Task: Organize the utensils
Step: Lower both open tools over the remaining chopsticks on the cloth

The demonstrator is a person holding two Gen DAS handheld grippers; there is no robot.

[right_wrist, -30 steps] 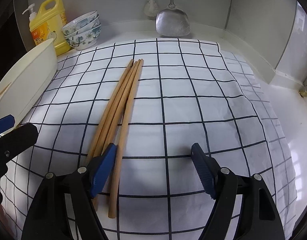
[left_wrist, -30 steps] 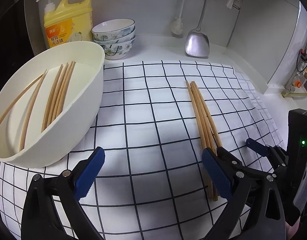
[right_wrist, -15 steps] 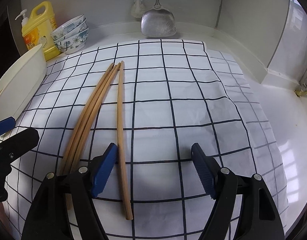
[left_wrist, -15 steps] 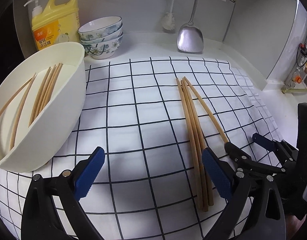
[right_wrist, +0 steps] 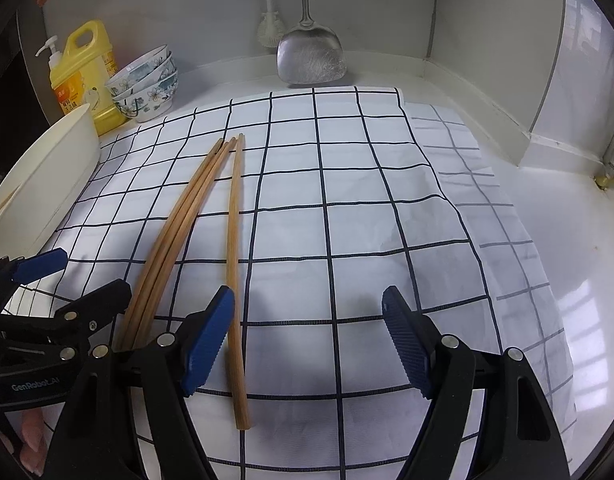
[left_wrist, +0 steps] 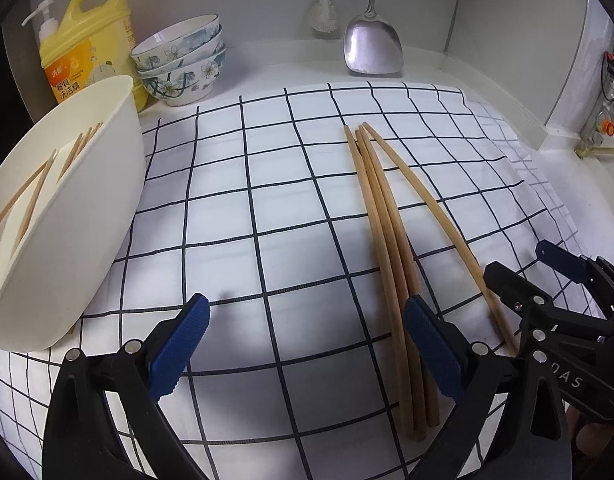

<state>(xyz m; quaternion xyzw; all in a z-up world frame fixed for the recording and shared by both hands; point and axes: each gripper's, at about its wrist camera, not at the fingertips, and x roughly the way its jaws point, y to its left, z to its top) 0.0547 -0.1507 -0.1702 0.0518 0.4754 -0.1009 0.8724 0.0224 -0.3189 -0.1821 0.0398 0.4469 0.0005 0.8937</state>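
Observation:
Several wooden chopsticks (left_wrist: 391, 240) lie on the checked cloth (left_wrist: 267, 200): a tight bundle and one apart to its right (left_wrist: 435, 216). They also show in the right wrist view, the bundle (right_wrist: 179, 224) and the single one (right_wrist: 235, 264). A cream oval basin (left_wrist: 67, 216) at the left holds several more chopsticks (left_wrist: 31, 196). My left gripper (left_wrist: 303, 344) is open and empty, its right finger beside the bundle. My right gripper (right_wrist: 307, 344) is open and empty, its left finger next to the single chopstick.
A yellow detergent bottle (left_wrist: 87, 40) and stacked floral bowls (left_wrist: 183, 60) stand at the back left. A metal spatula (left_wrist: 373, 44) and a brush (left_wrist: 323, 20) hang on the back wall. A white counter (right_wrist: 567, 280) lies right of the cloth, with a raised ledge (right_wrist: 507, 132).
One chopstick has been pushed away from the bundle to the right. Both grippers have drawn back slightly and stay open. The basin now sits further left in the left wrist view.

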